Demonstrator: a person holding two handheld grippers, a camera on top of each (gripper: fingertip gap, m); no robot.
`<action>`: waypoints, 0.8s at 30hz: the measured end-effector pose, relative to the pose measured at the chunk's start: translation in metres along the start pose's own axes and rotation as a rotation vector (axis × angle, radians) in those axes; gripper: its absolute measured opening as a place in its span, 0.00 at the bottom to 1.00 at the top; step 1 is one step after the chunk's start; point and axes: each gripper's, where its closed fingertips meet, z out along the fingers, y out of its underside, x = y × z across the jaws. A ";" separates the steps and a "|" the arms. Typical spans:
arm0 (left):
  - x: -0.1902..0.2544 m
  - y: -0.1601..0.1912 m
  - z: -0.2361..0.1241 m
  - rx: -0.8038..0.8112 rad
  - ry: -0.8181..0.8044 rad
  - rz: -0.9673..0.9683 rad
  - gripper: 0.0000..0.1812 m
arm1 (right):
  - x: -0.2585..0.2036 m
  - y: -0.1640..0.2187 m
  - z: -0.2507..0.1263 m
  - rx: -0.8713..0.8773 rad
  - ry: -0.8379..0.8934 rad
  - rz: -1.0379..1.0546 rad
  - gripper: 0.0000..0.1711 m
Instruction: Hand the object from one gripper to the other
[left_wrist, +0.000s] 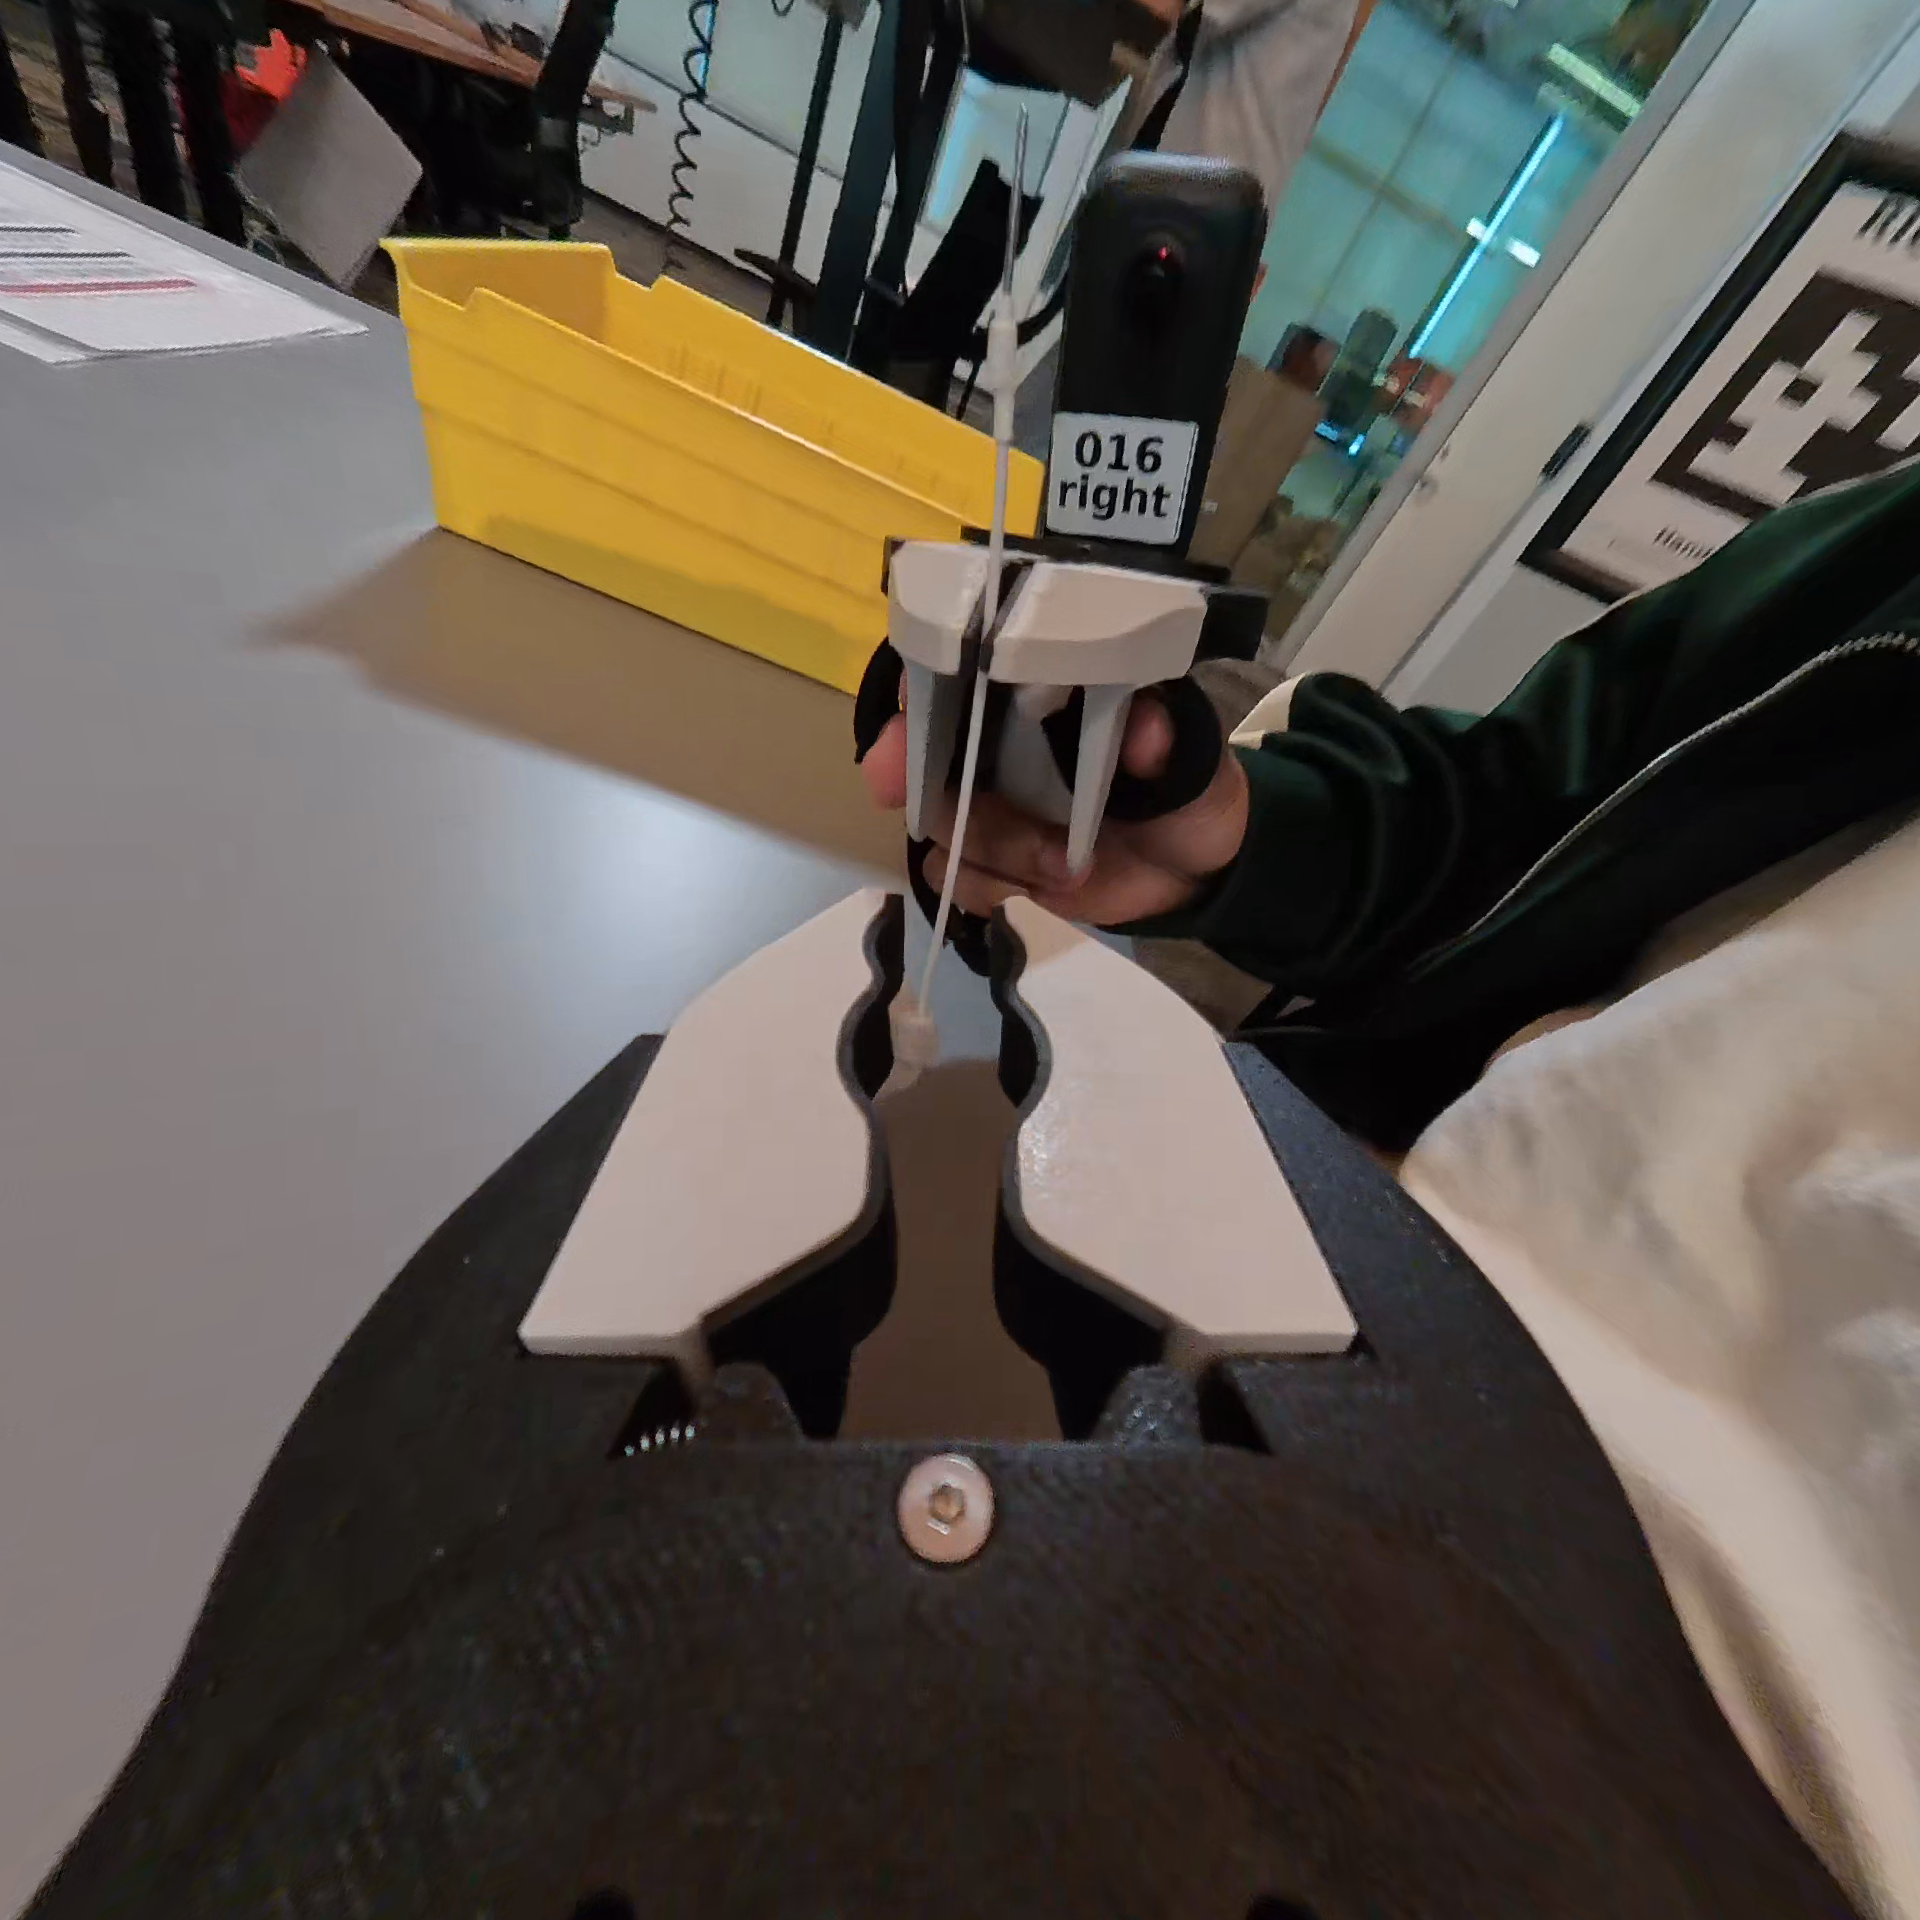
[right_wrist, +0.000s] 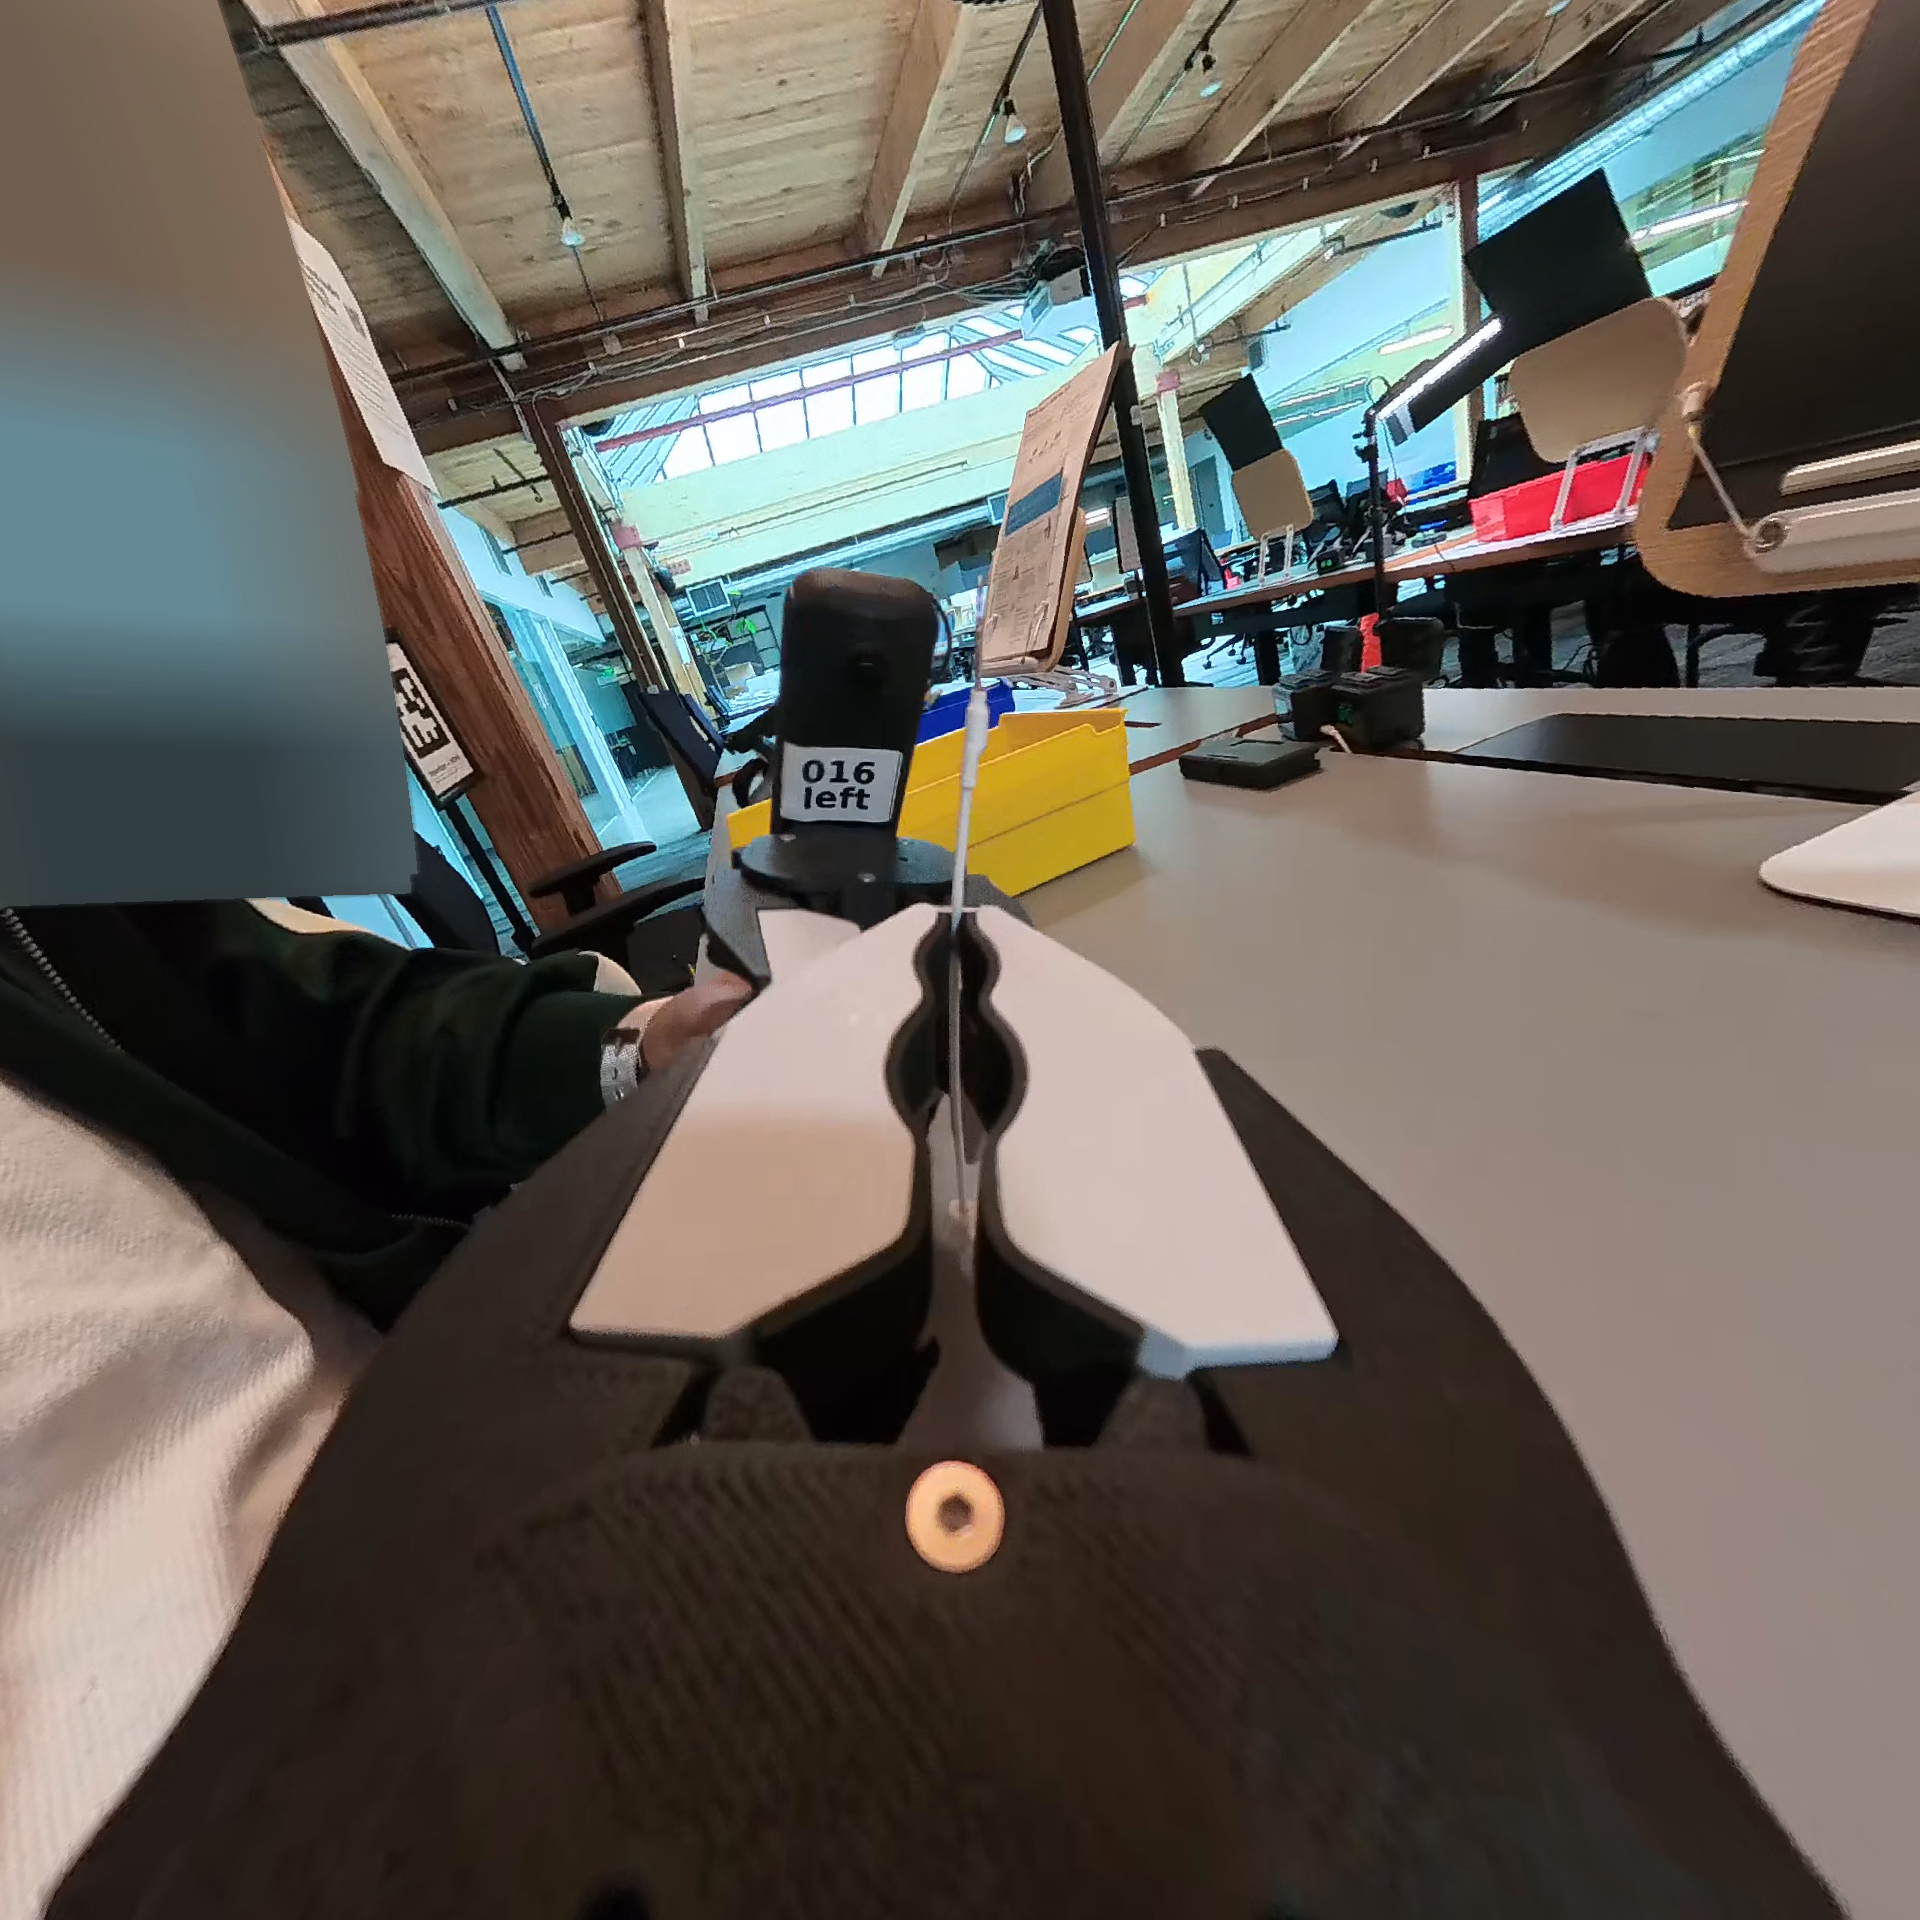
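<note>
The object is a thin white stick (left_wrist: 1000, 436) with a thicker lower end. My right gripper (left_wrist: 982, 623) faces the left wrist camera, held in a person's hand, and is shut on the stick near its middle. The stick stands nearly upright. Its lower end hangs between the fingers of my left gripper (left_wrist: 940, 920), which is open around it; I cannot tell if it touches a finger. In the right wrist view my right gripper (right_wrist: 951, 920) pinches the stick (right_wrist: 968, 790) at its tips. The left gripper's camera body (right_wrist: 852, 686) stands just behind.
A yellow bin (left_wrist: 675, 447) stands on the grey table (left_wrist: 208, 779) beyond the grippers; it also shows in the right wrist view (right_wrist: 1049, 800). A paper sheet (left_wrist: 104, 281) lies far left. Black devices (right_wrist: 1247, 758) and a white object (right_wrist: 1849, 862) sit on the table to the right. The gap from one gripper's tips to the other's is roughly 5 cm. Both grippers' tips are roughly 40 cm from the white object (right_wrist: 1849, 862).
</note>
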 end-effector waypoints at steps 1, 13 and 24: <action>0.000 0.002 0.001 -0.013 -0.006 0.018 0.07 | -0.001 0.000 0.001 -0.003 -0.004 -0.003 0.01; 0.002 -0.007 -0.004 0.028 -0.004 0.043 0.00 | 0.002 -0.002 0.001 0.030 0.015 0.044 0.11; -0.006 -0.047 -0.040 0.296 0.041 -0.066 0.00 | 0.023 0.011 -0.001 -0.003 0.120 0.098 0.22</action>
